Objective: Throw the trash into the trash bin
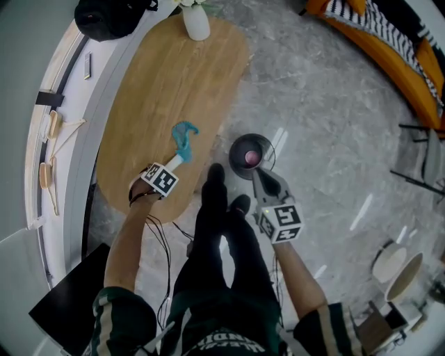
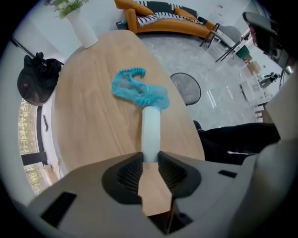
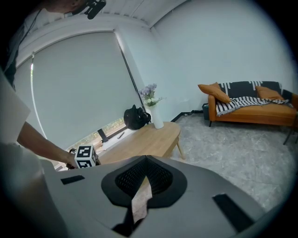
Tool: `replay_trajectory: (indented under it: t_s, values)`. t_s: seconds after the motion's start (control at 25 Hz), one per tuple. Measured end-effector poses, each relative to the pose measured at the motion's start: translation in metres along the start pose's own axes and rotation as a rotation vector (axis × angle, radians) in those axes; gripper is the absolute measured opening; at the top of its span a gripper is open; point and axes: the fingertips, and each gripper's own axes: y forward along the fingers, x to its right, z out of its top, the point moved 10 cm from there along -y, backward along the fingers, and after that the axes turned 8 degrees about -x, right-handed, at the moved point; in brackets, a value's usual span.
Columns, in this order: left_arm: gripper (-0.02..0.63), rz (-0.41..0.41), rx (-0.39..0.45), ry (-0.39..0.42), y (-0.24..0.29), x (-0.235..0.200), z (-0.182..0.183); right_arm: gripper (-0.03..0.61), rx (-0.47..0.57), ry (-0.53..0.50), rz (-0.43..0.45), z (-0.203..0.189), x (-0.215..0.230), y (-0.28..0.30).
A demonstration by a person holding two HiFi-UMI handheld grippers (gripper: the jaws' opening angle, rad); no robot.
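**Left gripper clamping a white tube with teal trash at its tip, over the worktop**

Left gripper (image 2: 150, 158): its jaws are pressing on the near end of a white tube (image 2: 151, 130), one ribbed pad on each side. The tube is running straight out from the jaws.

Teal trash (image 2: 138, 91): a crumpled, frilled-edge piece is sitting at the tube's far end. It is lying over the light wooden worktop (image 2: 93, 116), near the edge that faces the trash bin. Whether it is touching the wood cannot be told.

In the head view the left gripper (image 1: 174, 164) is pointing down over the near part of the oval worktop (image 1: 160, 83), with the teal trash (image 1: 185, 139) just beyond it.

Right gripper (image 3: 145, 160): its jaws are closing tip to tip with nothing between them. In the head view the right gripper (image 1: 261, 175) is hanging over the grey floor (image 1: 327, 118), clear of the worktop.

Trash bin (image 1: 250, 154): a round, dark, open-topped bin is standing on the floor just beside the worktop's edge and just ahead of the right gripper. A pink item (image 1: 251, 158) is showing inside it.

Further out: a white vase (image 1: 196, 21) with flowers is standing at the worktop's far end. A black bag (image 1: 108, 17) is sitting on the ledge next to it. An orange sofa (image 3: 251, 109) is standing against the far wall.
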Motion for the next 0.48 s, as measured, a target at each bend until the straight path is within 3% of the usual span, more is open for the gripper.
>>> replay_trajectory:
  t_s: [0.2, 0.48]
  values:
    - [0.104, 0.057, -0.049, -0.015, 0.003, -0.013, -0.021, 0.0, 0.0, 0.005, 0.004, -0.003, -0.003, -0.001]
    - [0.104, 0.074, 0.047, -0.026, -0.021, -0.004, -0.032, 0.0, -0.001, -0.003, 0.006, -0.002, -0.002, -0.002]
